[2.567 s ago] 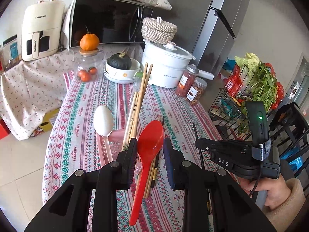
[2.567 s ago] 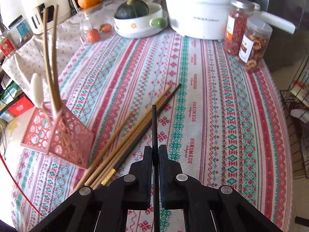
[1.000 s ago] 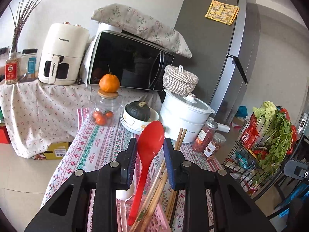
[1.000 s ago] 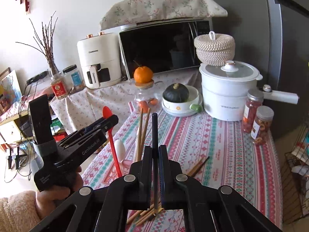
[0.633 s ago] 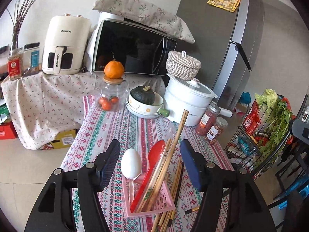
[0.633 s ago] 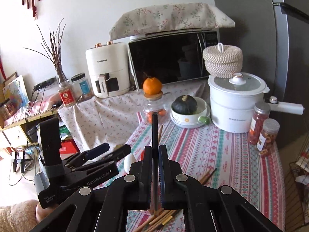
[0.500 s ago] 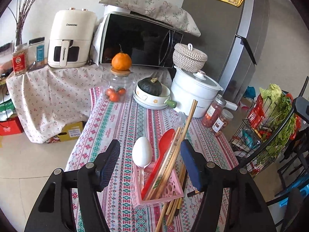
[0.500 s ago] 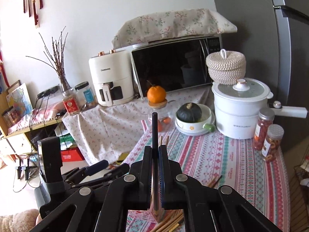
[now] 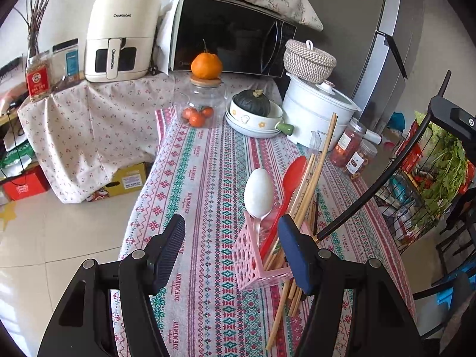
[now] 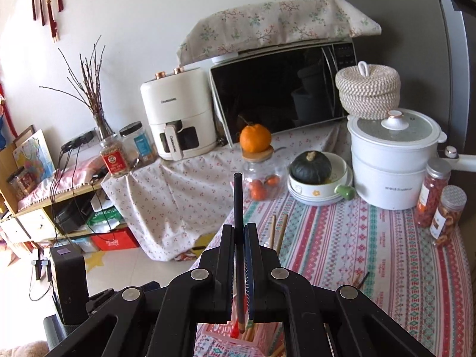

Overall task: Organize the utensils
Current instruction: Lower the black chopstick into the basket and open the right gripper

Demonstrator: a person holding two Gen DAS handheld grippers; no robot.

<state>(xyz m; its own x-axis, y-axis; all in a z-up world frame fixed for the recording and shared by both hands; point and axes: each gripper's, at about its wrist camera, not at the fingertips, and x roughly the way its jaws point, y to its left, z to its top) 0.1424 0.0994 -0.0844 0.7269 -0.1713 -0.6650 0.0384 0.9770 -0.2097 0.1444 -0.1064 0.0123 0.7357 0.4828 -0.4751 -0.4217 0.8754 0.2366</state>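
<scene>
Both changed: left gripper (image 9: pixel 232 250) jaws spread, red spoon (image 9: pixel 287 190) released into pink holder (image 9: pixel 253 263); right gripper (image 10: pixel 238 238) jaws pinching black chopstick (image 10: pixel 238 196).

bright daylight, sharp focus, fisheye-warped dark corners

It was a home kitchen. A microwave (image 9: pixel 232 34), air fryer (image 9: pixel 120 37) and fridge (image 9: pixel 380 29) stood beyond the desk (image 9: pixel 202 160).

Matte black plastic tongs on both sides. Left tongs (image 9: pixel 232 248): angular arms, round silver screws at the joints, ribbed dark-blue pads (image 9: pixel 171 245). Right tongs (image 10: pixel 238 255): same black frame, four silver screws, blue ribbed pad edges.
</scene>
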